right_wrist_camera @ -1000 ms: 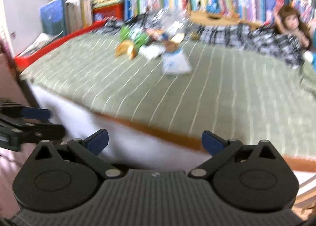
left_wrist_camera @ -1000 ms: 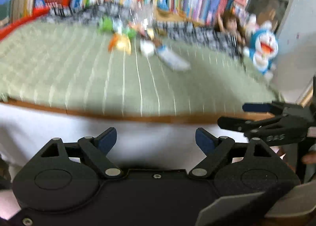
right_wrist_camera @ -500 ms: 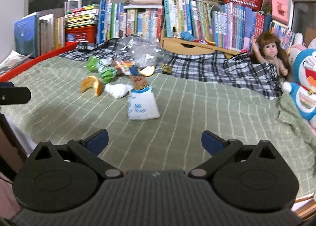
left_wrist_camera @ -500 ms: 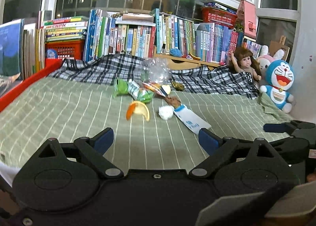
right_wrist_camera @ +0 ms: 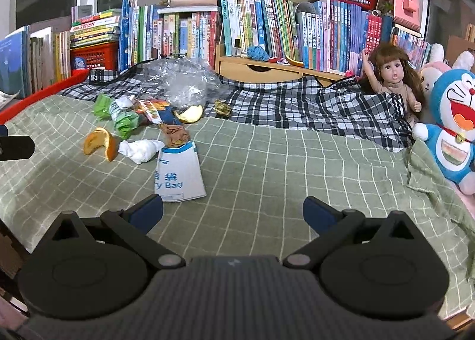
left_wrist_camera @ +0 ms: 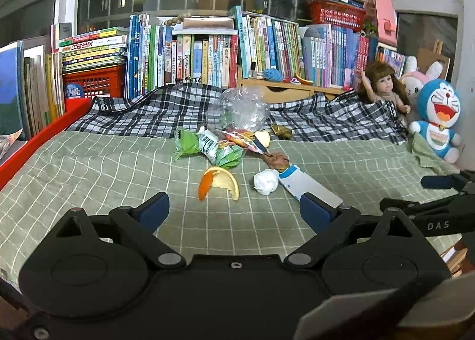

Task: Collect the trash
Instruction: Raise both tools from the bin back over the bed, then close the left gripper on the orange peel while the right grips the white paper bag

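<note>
Both grippers' fingers (left_wrist_camera: pixel 154 210) (right_wrist_camera: pixel 319 210) nearer trash, spread, empty, white packet (right_wrist_camera: pixel 179 175) reading "Bag"

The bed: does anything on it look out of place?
Yes. Litter lies in a loose pile mid-bed: orange peel, a crumpled tissue, green wrappers, a paper bag and a clear plastic bag. Trash does not belong on bedding.
</note>
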`<action>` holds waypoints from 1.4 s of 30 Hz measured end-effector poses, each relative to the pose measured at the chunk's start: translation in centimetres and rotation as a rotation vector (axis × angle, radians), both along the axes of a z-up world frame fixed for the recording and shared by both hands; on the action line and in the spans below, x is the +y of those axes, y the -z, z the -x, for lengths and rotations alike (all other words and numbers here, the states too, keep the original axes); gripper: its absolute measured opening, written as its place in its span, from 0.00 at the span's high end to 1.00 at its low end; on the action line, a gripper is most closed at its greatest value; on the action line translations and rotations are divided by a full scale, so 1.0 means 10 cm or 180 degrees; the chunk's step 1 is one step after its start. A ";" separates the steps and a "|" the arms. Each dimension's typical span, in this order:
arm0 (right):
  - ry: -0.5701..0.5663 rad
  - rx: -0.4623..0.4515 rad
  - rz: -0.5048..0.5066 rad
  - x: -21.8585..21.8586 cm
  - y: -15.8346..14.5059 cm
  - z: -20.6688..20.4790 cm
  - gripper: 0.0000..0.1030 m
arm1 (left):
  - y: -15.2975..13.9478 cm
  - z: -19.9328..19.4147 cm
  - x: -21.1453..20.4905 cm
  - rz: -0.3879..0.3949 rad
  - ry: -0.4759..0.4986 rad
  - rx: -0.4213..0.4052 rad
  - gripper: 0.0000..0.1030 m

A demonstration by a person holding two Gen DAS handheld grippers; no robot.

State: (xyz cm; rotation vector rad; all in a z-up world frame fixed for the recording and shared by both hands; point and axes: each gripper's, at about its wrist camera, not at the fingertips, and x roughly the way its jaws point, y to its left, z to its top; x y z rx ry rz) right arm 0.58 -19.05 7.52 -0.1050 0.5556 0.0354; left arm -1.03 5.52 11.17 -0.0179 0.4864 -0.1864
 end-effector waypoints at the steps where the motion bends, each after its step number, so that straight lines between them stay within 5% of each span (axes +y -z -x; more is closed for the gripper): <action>1: -0.0014 0.0000 0.0007 0.01 0.00 -0.02 0.00 | 0.00 -0.02 -0.01 -0.0022 0.0009 -0.0009 0.08; 13: -0.0233 -0.0016 -0.0126 0.13 -0.02 -0.48 0.00 | 0.03 -0.50 -0.06 -0.0243 0.0013 -0.0053 0.07; 25: -0.0433 0.0087 -0.0134 0.21 0.30 -0.85 0.00 | 0.46 -1.12 0.03 -0.0206 0.0035 0.0285 0.07; 32: -0.0591 0.0187 -0.0164 0.34 0.48 -1.04 0.00 | 0.57 -1.33 -0.13 -0.0396 0.0098 0.0133 0.06; 42: -0.0600 0.0473 -0.0164 0.38 0.57 -1.22 0.00 | 0.88 -1.67 -0.20 -0.0384 0.0075 0.0349 0.09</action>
